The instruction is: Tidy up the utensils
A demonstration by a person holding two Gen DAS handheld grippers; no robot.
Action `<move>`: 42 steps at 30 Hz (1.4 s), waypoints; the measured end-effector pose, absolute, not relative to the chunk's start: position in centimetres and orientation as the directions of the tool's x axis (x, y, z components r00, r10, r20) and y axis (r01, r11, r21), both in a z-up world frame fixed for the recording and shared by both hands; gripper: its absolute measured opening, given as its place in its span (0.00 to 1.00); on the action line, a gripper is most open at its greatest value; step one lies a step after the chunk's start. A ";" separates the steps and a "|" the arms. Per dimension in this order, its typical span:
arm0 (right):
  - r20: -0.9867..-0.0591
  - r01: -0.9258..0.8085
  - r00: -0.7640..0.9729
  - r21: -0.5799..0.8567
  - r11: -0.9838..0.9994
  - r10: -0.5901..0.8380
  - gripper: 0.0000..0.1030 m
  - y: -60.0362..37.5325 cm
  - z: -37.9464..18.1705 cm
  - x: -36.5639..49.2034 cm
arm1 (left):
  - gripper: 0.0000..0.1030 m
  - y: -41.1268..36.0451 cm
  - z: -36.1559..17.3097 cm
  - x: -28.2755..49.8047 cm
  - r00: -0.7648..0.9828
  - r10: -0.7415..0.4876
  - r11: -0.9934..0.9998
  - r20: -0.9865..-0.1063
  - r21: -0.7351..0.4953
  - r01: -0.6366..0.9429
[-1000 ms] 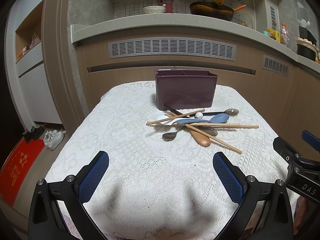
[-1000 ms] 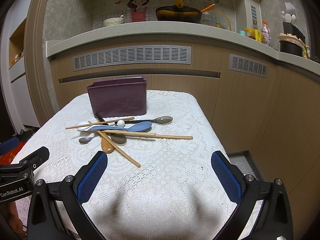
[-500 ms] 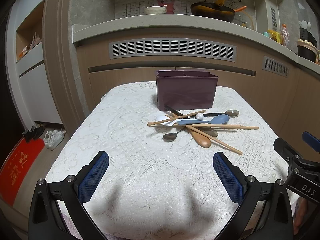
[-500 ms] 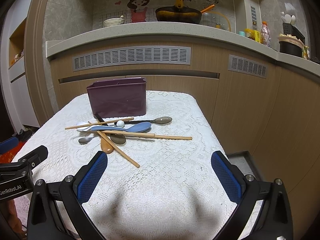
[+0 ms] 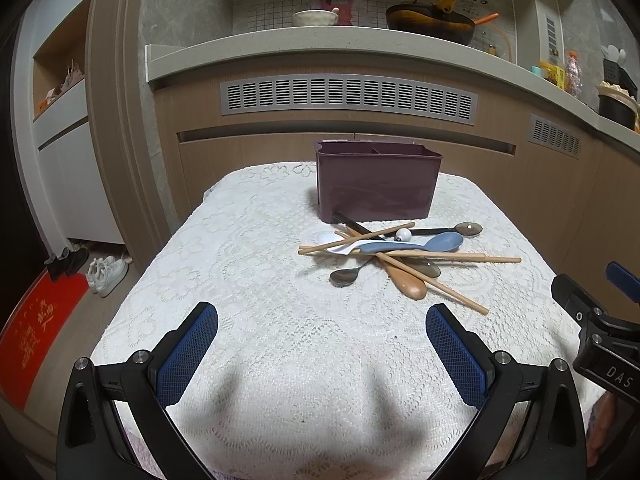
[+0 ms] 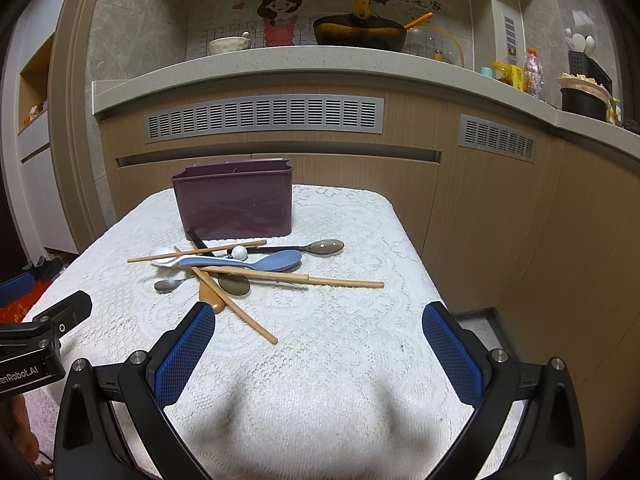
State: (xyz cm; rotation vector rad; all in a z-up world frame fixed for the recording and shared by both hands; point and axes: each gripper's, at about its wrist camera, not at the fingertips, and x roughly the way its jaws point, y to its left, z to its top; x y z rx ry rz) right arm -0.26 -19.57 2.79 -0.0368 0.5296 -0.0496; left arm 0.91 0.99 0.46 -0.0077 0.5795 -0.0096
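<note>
On the lace-covered table (image 5: 248, 264), reading from the left, the left gripper (image 5: 322, 344) hovers low over bare cloth with its 2 blue-padded fingers (image 5: 188, 354) spread wide and nothing between them. Just ahead and to its right lies the tangle of utensils: a white spoon (image 5: 326, 239) at the left end, a small dark metal spoon (image 5: 345, 276), a wooden spoon (image 5: 408, 285), crossed chopsticks (image 5: 444, 256), a blue spoon (image 5: 432, 243) and a dark-handled spoon (image 5: 466, 229) reaching furthest right. Behind the pile, touching none of it that I can make out, stands the purple utensil holder (image 5: 376, 190), upright, with a divider visible inside and no utensil showing above its rim. Further right, the right gripper (image 6: 318, 342) is likewise gaping and holds nothing, its left finger close to the bowl of the wooden spoon in its own view. By my reading the sorting has not begun; this is the approach to a first pick. The next move calls for choosing a piece lying on top, likely a chopstick or the blue spoon, and closing across its shaft without dragging the others.
</note>
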 end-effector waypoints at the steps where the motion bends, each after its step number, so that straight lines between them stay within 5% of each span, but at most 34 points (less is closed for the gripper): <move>1: -0.504 0.035 0.862 -0.051 0.998 -0.056 1.00 -19.6 2.9 0.0 | 1.00 1.0 0.5 1.1 0.837 -0.010 1.000 -0.548 -0.012 0.004; 21: -0.570 -0.070 0.821 -0.127 0.989 -0.015 0.99 -18.1 2.1 11.5 | 1.00 0.8 -0.1 13.5 0.786 -0.075 0.992 -0.614 0.033 0.120; 31: -0.724 -0.213 0.683 -0.069 0.974 0.098 0.62 -15.0 -0.9 17.8 | 1.00 3.2 -1.3 16.8 0.777 -0.095 0.979 -0.622 0.082 0.185; 38: -0.738 -0.165 0.674 -0.108 0.980 0.032 0.55 -15.5 -1.8 19.2 | 1.00 2.9 -1.3 17.7 0.717 -0.231 0.946 -0.657 0.022 0.324; 42: -0.741 -0.144 0.671 -0.128 0.981 0.002 0.55 -16.8 -1.8 19.0 | 0.99 0.6 -0.9 18.3 0.720 -0.309 0.887 -0.621 0.086 0.454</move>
